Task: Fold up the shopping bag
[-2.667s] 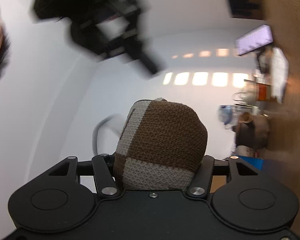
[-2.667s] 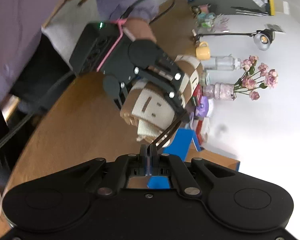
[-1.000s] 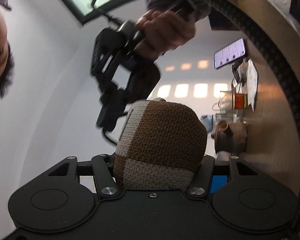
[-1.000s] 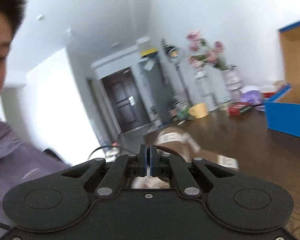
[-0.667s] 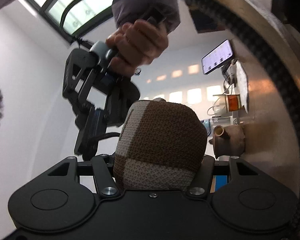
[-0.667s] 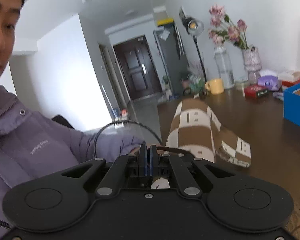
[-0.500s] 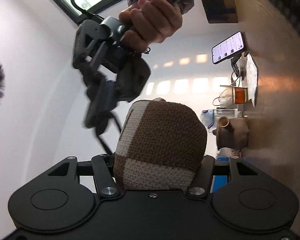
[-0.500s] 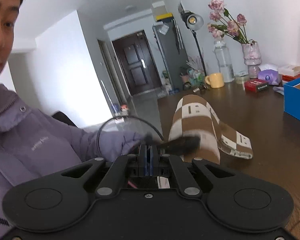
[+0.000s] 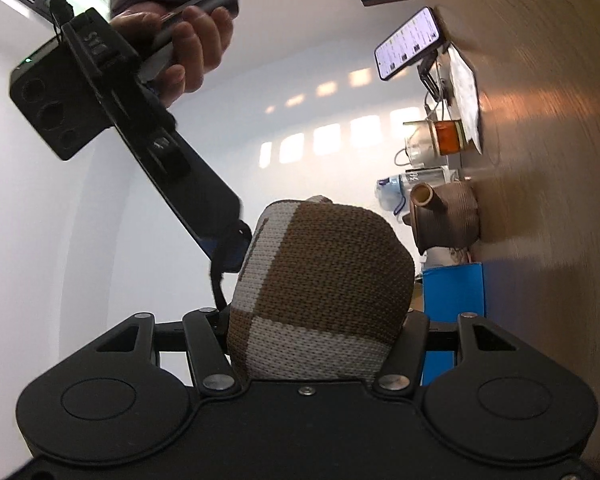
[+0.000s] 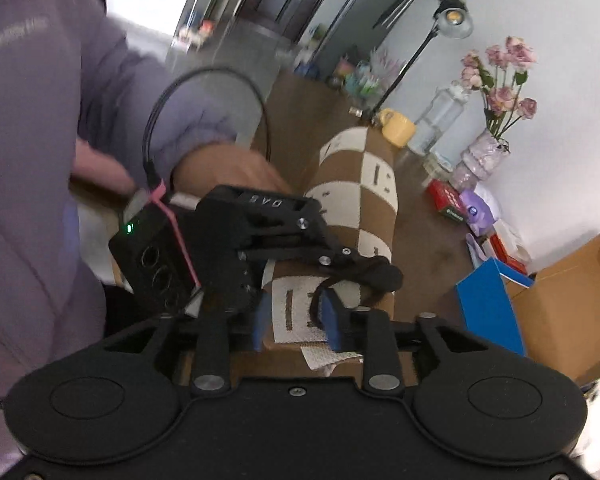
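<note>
Shopping bag (image 9: 320,292), a knitted brown-and-cream checked fabric, is rolled into a thick bundle and clamped between the two black fingers of the left gripper (image 9: 312,320); in the left wrist view the bundle fills the whole gap between the jaws and bulges forward beyond them. In the right wrist view the same bag (image 10: 360,184) appears as a long checked roll held above the wooden table (image 10: 420,216), with the left gripper (image 10: 336,256) clenched across it from the left and a hand (image 10: 228,172) in a lilac sleeve (image 10: 112,92) behind the tool. A black strap (image 10: 374,274) lies bunched over the roll at that grip.

Right gripper (image 10: 296,316): its blue-padded fingers (image 10: 332,316) stand apart on either side of the near end of the roll, released, with cream fabric and the strap between them. Seen from the left wrist camera, the right gripper (image 9: 228,248) reaches down from the upper left to the left edge of the bundle, held by a hand (image 9: 184,44).

Background, far side of the table: a yellow mug (image 10: 398,130), a vase of pink flowers (image 10: 484,148), a lamp (image 10: 454,20), a blue-edged cardboard box (image 10: 540,300). Left wrist view: a phone (image 9: 408,44), a glass of amber liquid (image 9: 446,140), a brown ribbed pot (image 9: 448,220).
</note>
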A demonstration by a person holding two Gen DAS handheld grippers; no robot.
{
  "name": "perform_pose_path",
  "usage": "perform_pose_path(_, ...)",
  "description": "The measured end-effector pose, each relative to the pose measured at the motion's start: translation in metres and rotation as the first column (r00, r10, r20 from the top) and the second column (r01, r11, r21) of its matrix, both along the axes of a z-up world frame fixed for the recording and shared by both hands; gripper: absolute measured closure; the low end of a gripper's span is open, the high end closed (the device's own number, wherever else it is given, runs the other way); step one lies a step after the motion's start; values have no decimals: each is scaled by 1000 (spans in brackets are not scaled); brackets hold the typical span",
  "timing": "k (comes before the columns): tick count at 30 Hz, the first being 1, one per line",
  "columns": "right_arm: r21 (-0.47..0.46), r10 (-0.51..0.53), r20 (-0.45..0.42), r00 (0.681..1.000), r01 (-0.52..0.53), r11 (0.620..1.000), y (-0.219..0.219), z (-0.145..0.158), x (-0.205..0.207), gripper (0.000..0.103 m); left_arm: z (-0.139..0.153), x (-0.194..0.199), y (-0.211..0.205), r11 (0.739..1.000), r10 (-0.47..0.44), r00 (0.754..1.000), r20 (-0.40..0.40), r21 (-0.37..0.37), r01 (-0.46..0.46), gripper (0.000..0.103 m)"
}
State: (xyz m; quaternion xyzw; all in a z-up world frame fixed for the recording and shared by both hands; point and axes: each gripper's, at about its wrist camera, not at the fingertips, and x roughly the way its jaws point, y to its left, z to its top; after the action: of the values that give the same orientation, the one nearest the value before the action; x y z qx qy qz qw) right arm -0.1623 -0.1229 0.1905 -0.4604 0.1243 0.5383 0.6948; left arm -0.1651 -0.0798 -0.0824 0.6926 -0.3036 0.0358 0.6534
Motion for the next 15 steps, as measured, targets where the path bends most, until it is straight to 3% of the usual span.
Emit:
perform_pose_path(3,8,-36,55,998,36,999,3,-4,0,71,-2,10,-1,1000,25,999,24,-4,-25,47)
perform_pose_path(5,9,-27,49,998,26,1000,4,-5,0,88,-2,10,0,999,43,999,31,-10,-42,47)
perform_pose_path(7,-10,-15,40,999,16,1000,6,-6,0,98,-1,11,2,998,58,998,36,-22,-57,47)
perform_pose_path(12,-139,55,23,998,-51,989,16,-16,-14,99,15,11,-4,991,74,997,-23,-109,-76,47)
perform_pose_path(15,-236,87,103,991,-61,970,24,-35,-24,98,28,11,-9,979,81,993,-89,-182,-96,48)
